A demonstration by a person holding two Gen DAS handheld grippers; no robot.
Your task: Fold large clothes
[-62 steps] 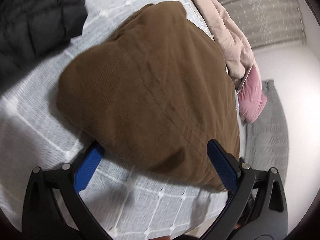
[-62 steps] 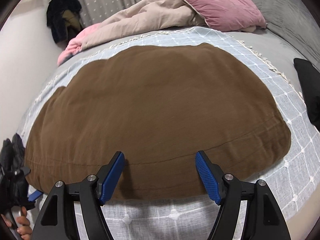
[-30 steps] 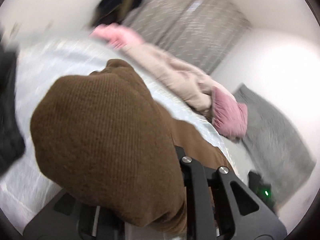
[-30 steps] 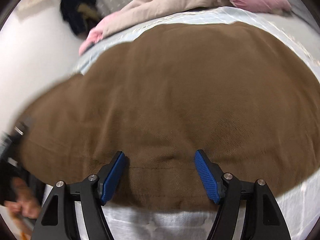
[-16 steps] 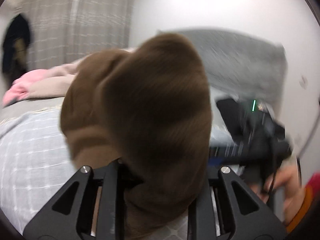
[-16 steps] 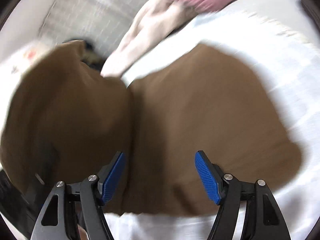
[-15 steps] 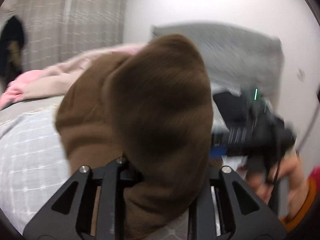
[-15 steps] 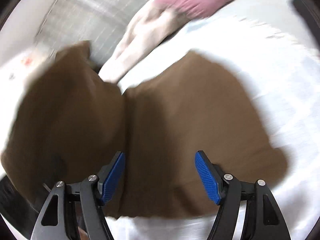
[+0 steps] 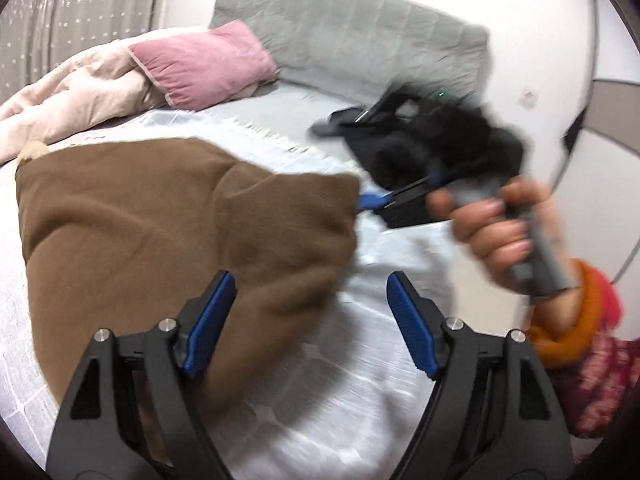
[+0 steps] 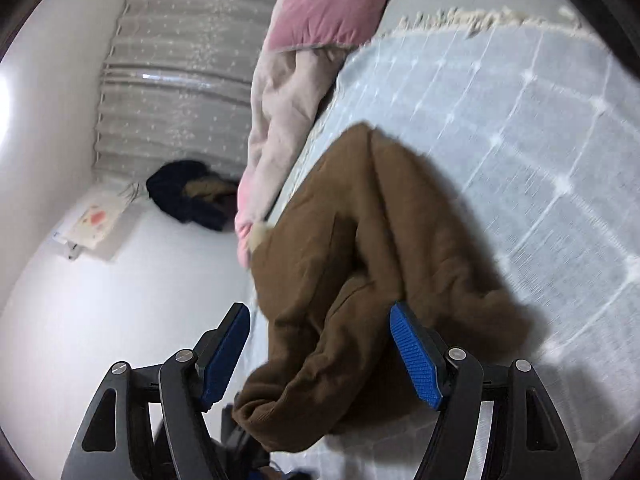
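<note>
The brown garment (image 9: 160,232) lies folded over on the pale checked bed cover (image 9: 380,380). My left gripper (image 9: 312,320) hovers at its near right edge with the jaws opening. Cloth spreads past the left pad into the gap, and neither pad presses on it. A hand (image 9: 492,224) at the right holds the other gripper, blurred, with one blue finger (image 9: 372,201) by the garment's far right corner. In the right wrist view the brown garment (image 10: 360,260) is bunched in folds between the fingers of my right gripper (image 10: 320,356), which is open and does not clamp the cloth.
A pink pillow (image 9: 204,60), a beige duvet (image 9: 72,96) and a grey quilted cushion (image 9: 360,36) line the far side of the bed. A black item (image 9: 340,122) lies near them. A dark heap of clothes (image 10: 188,196) and a sheet of paper (image 10: 96,224) lie by the curtain (image 10: 180,80).
My left gripper, which was shut on the garment's side, swung it across and opened, so the cloth dropped folded over. My right gripper rolled and swung left, still open.
</note>
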